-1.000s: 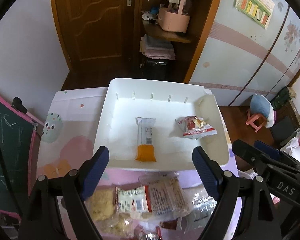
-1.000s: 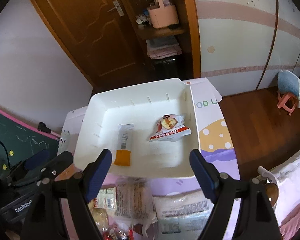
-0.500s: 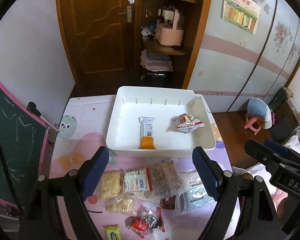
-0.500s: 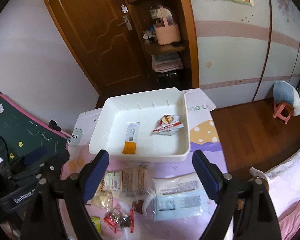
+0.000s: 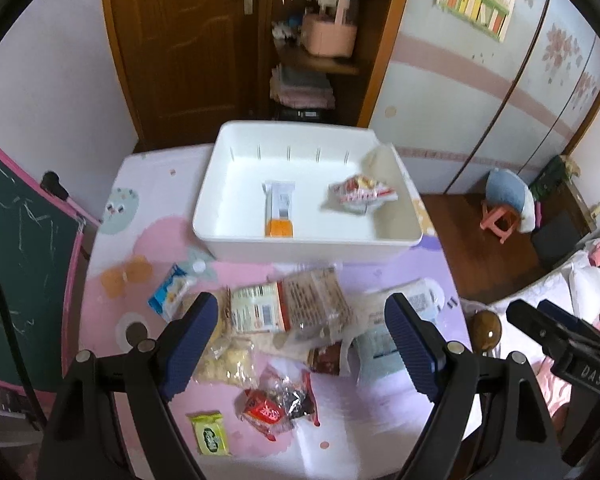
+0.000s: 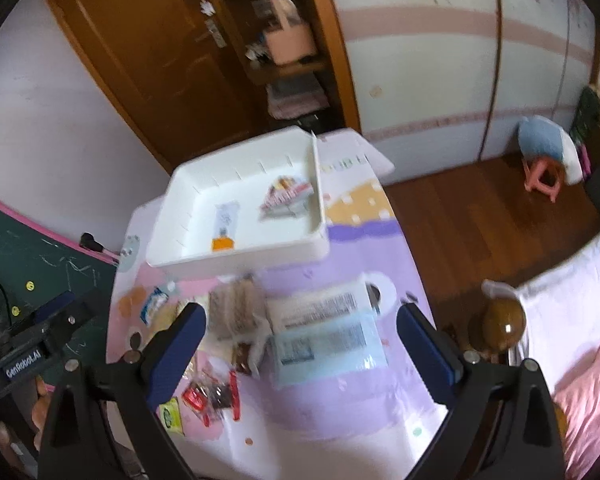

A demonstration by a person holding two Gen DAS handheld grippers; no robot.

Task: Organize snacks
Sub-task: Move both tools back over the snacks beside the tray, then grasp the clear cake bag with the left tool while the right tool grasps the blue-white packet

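Two snacks already in white bin (image 5: pixel 236 236): bar (image 5: pixel 279 210), red packet (image 5: pixel 360 194). Remaining snack pile (image 5: pixel 284 316) loose on worktop (image 5: pixel 380 412). Left gripper (image 5: pixel 300 344) jaws wide, empty. Right gripper (image 6: pixel 304 354) jaws just opened wider, nothing between.

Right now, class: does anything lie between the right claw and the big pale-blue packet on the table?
Nothing visible does. The right claw hangs open above the pale-blue packet, which lies uncovered apart from a brown packet overlapping its left edge.
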